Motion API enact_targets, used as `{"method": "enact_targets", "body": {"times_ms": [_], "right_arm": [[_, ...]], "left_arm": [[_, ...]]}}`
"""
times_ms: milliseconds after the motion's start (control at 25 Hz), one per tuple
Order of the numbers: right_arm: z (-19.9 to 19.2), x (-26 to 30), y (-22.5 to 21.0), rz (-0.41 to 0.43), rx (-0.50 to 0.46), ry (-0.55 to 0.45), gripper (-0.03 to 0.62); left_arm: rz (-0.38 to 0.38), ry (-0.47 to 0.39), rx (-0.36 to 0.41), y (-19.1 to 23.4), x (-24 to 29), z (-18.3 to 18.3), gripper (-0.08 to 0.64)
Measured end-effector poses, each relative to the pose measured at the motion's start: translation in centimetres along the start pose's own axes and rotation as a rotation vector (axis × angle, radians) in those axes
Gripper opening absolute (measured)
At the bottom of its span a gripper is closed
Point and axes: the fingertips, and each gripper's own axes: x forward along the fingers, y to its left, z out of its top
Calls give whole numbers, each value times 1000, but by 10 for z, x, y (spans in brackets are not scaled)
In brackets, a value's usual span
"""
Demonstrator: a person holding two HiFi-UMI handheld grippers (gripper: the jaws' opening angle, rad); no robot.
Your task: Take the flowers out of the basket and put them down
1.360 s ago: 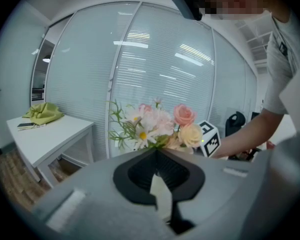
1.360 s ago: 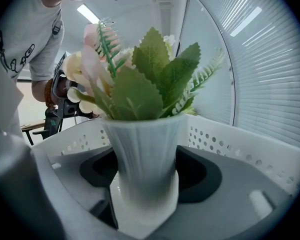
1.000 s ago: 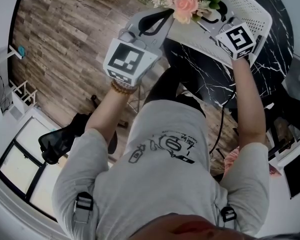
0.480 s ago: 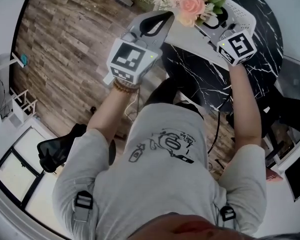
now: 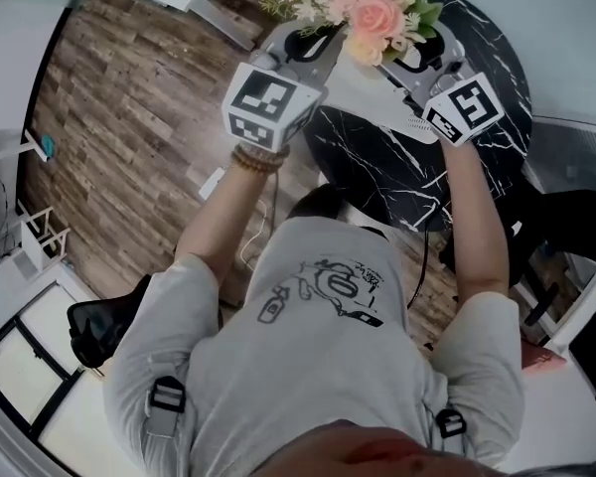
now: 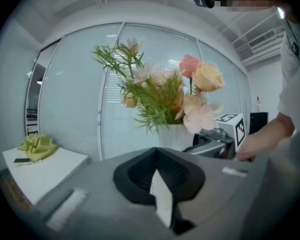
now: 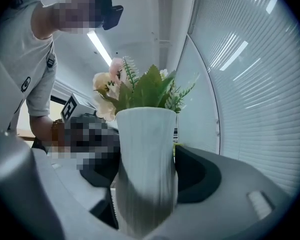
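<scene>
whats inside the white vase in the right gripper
Pink and cream flowers with green fern sprigs rise from the mouth of the white vase. Its opaque wall covers their stems, and whether it holds water cannot be seen.

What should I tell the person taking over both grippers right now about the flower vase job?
Right gripper: shut on the white ribbed vase that holds the pink and cream flowers.
Left gripper: jaws together, empty, pointing at the vase.
Things: the vase is held in the air over the white perforated basket, which sits on the black marble table.
Done: the flowers appear to be lifted out of the basket.
Left: carry them clear, set the vase upright on the table, release.
</scene>
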Motion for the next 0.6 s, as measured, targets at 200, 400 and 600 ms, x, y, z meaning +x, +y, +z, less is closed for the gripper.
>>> {"method": "enact_targets", "body": {"times_ms": [200,400,600], "right_arm": [[34,-17,5,-9,-15,-29,341],[44,-33,8,-25,-24,-37,341],[48,-53,7,-63,-24,-42,339]], "left_arm": [[-16,-36,30,-21,1,32,2],[-34,-51,48,-39,4,44,2],[-69,-58,56,-59,10,51,2]]}}
